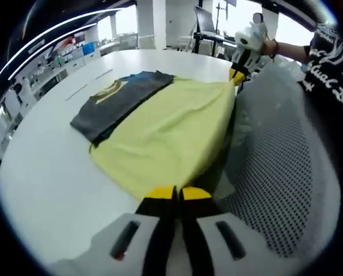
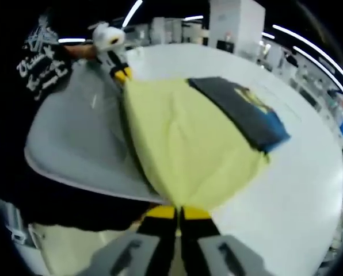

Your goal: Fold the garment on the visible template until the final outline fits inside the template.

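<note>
A pale yellow garment (image 1: 171, 129) lies spread on the white table (image 1: 50, 184), and its near edge is lifted between my two grippers. My left gripper (image 1: 174, 193) is shut on one corner of that edge. In the right gripper view this same gripper (image 2: 121, 73) appears at the upper left, pinching the yellow cloth. My right gripper (image 2: 178, 213) is shut on the other corner of the yellow garment (image 2: 189, 144), and it also appears at the upper right of the left gripper view (image 1: 238, 73). A folded dark grey and blue garment (image 1: 119, 100) (image 2: 243, 109) lies on the yellow one's far side.
A grey mesh-patterned surface (image 1: 281, 172) (image 2: 73, 144) lies beside the table's edge, under the held edge of the cloth. A person in a black shirt with white lettering (image 1: 332, 75) (image 2: 42, 63) stands close by. Shelves and desks line the room's far side.
</note>
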The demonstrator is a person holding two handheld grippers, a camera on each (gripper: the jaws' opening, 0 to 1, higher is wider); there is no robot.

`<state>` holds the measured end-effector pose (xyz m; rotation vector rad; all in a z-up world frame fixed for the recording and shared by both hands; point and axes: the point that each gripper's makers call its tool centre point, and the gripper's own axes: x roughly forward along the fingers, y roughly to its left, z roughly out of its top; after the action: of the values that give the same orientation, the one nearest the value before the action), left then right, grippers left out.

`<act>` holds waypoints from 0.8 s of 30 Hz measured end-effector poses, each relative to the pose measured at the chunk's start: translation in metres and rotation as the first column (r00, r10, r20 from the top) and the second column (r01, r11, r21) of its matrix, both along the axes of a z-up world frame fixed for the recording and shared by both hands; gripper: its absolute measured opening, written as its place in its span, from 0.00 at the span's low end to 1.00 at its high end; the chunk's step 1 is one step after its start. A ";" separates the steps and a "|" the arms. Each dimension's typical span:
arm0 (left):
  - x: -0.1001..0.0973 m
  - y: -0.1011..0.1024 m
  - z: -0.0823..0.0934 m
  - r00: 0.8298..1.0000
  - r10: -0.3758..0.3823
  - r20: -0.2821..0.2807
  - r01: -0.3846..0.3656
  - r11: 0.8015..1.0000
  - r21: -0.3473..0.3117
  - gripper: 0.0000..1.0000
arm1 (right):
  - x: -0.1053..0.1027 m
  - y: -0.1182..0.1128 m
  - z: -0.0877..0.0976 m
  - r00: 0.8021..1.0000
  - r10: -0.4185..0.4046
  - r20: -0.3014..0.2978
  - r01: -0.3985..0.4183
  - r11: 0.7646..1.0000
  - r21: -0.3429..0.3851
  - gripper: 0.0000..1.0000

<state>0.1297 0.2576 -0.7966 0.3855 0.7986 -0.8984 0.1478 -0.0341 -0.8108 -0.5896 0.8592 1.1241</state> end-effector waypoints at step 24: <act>0.020 0.001 0.041 1.000 0.006 -0.021 -0.006 1.000 -0.008 0.00 | 0.033 -0.005 0.044 0.990 0.011 0.144 -0.008 1.000 -0.022 0.00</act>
<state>0.1499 0.2590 -0.7553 0.3675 0.8150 -0.9010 0.1813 -0.0391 -0.7669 -0.6841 0.7454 1.0683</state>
